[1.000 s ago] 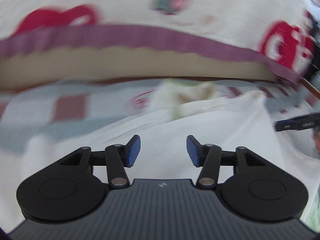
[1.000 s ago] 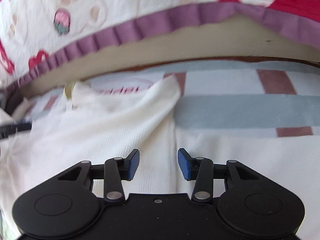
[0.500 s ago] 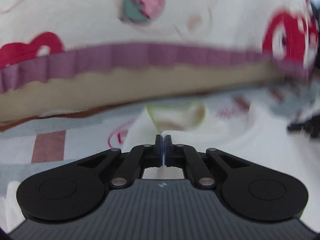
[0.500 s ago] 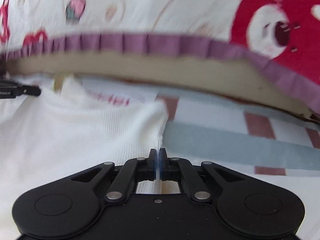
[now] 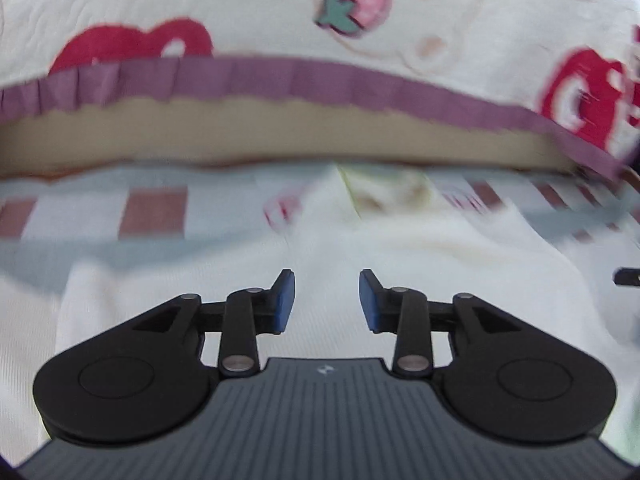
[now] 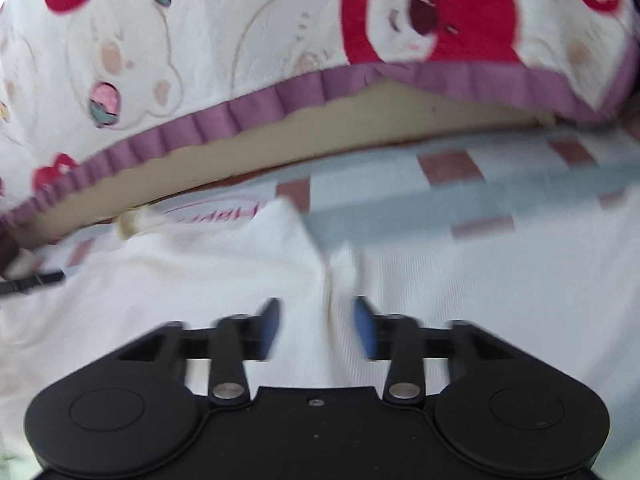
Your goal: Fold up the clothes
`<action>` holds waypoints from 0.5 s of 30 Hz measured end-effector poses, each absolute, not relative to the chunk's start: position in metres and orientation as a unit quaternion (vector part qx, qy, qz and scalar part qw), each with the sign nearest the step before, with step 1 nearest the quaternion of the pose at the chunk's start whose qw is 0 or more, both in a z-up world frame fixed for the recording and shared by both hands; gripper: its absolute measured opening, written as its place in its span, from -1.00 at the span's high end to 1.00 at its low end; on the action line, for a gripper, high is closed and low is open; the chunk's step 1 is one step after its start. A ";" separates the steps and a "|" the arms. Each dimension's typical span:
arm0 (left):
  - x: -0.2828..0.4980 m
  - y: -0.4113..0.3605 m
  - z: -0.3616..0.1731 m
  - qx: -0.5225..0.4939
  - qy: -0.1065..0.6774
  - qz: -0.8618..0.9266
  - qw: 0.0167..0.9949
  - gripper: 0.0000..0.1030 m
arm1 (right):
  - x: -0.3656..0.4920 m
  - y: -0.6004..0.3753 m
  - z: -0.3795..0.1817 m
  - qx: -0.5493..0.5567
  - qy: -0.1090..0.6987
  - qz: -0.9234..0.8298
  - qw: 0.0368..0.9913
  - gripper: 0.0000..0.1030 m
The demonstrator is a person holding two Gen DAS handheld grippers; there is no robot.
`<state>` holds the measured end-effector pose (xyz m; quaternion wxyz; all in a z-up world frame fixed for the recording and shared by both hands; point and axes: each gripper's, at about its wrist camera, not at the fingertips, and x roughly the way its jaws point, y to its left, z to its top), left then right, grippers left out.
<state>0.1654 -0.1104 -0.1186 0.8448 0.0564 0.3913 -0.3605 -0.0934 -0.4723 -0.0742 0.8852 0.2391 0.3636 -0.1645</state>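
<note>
Checked sheet (image 5: pixel 152 208) lies under a white garment (image 5: pixel 440 272), with a cartoon quilt (image 5: pixel 240 8) behind. Both the left gripper (image 5: pixel 327 300) and right gripper (image 6: pixel 316 328) have just been opening over the garment, pads apart, gripping nothing.

Garment (image 5: pixel 420 248) lies on the checked sheet (image 5: pixel 152 208), quilt (image 5: pixel 240 8) behind it

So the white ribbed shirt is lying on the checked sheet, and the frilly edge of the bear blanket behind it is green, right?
Not quite. The frilly edge of the bear-and-strawberry blanket is purple, not green; the right wrist view shows it clearly. The rest holds: the white ribbed shirt does lie on the checked sheet with red-brown squares and grey-blue stripes.
</note>
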 end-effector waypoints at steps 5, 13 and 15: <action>0.116 -0.079 -0.133 0.065 0.433 -0.348 0.829 0.20 | -0.139 -0.438 -0.087 0.224 0.414 -0.186 0.863 -0.26; 0.084 -0.040 -0.150 0.109 0.498 -0.290 0.810 0.21 | -0.176 -0.413 -0.074 0.188 0.379 -0.169 0.890 0.87; 0.074 -0.026 -0.149 0.111 0.501 -0.285 0.809 0.21 | -0.190 -0.414 -0.073 0.190 0.397 -0.174 0.881 0.91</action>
